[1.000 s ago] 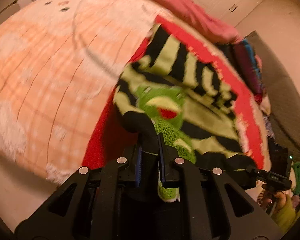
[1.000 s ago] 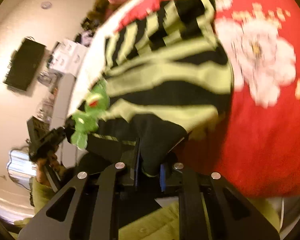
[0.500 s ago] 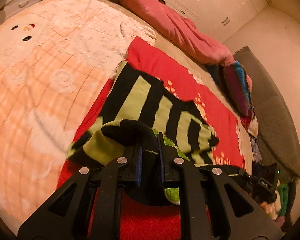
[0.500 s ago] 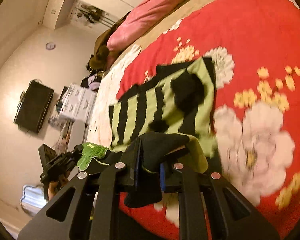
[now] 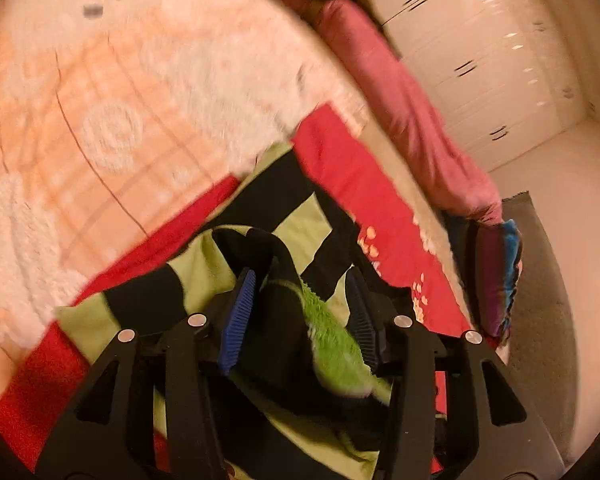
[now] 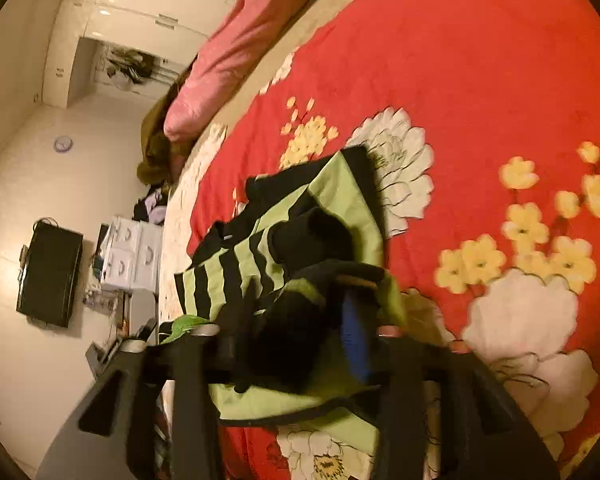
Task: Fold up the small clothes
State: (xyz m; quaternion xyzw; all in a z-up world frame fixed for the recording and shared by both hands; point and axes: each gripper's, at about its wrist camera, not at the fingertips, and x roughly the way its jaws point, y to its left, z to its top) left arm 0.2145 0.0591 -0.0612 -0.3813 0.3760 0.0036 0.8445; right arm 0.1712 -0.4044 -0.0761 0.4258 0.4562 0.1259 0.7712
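Lying folded on a red blanket, a striped top is straddled by both grippers, left and right, fingers parted, nothing clamped.

Garment on blanket, pillow behind.

Black and lime stripes on red florals

The top is striped black and lime green, with a fuzzy bright-green patch; the blanket is red with white and yellow flowers, the throw peach-and-white check, the pillow pink, the pads blue.
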